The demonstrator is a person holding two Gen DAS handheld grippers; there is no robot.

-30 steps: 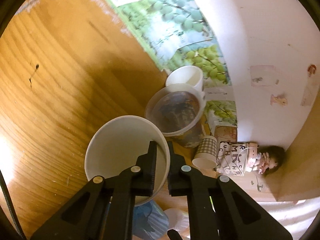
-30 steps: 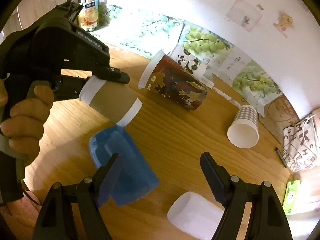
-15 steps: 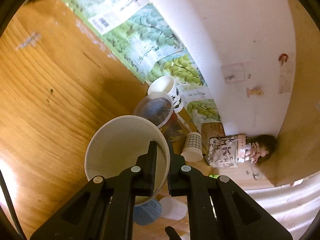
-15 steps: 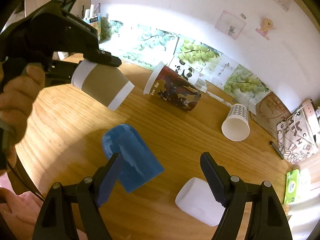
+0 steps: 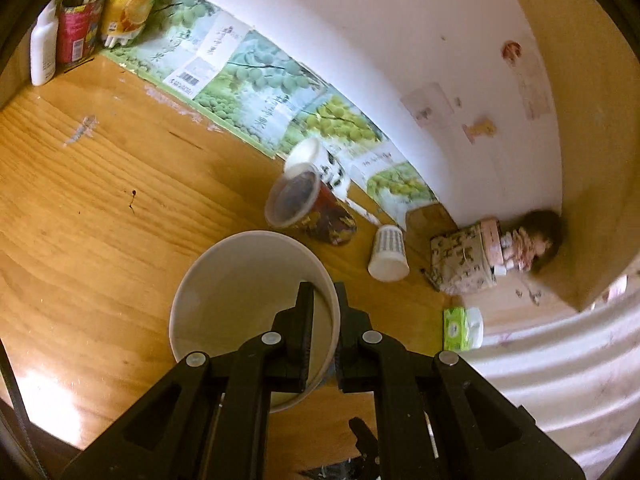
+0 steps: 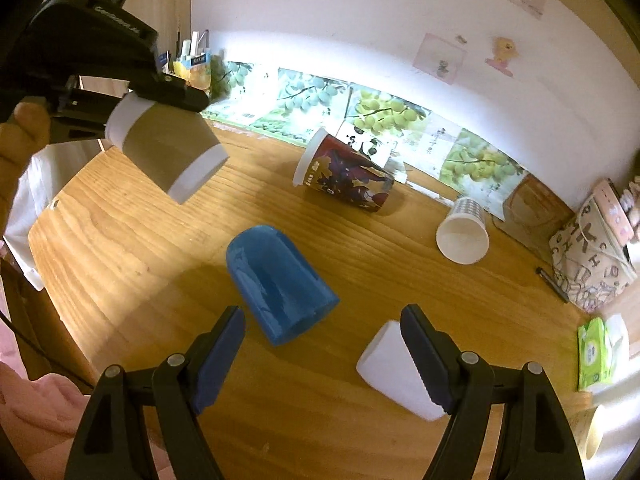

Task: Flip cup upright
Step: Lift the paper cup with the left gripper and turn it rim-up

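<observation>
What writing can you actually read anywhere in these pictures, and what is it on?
Letters such as "H", "C", "M": on the patterned cloth bag.
Raised brand on the left gripper: too blurred to read.
Fruit posters, barcode label, dark printed cup, green tissue pack: print too small.

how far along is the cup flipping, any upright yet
None stands upright yet. In hand: the left gripper is shut on the rim of the brown-sleeved paper cup, lifted off the wooden table and tilted. Left: setting it down, while the blue cup lies on its side before the open right gripper.
</observation>
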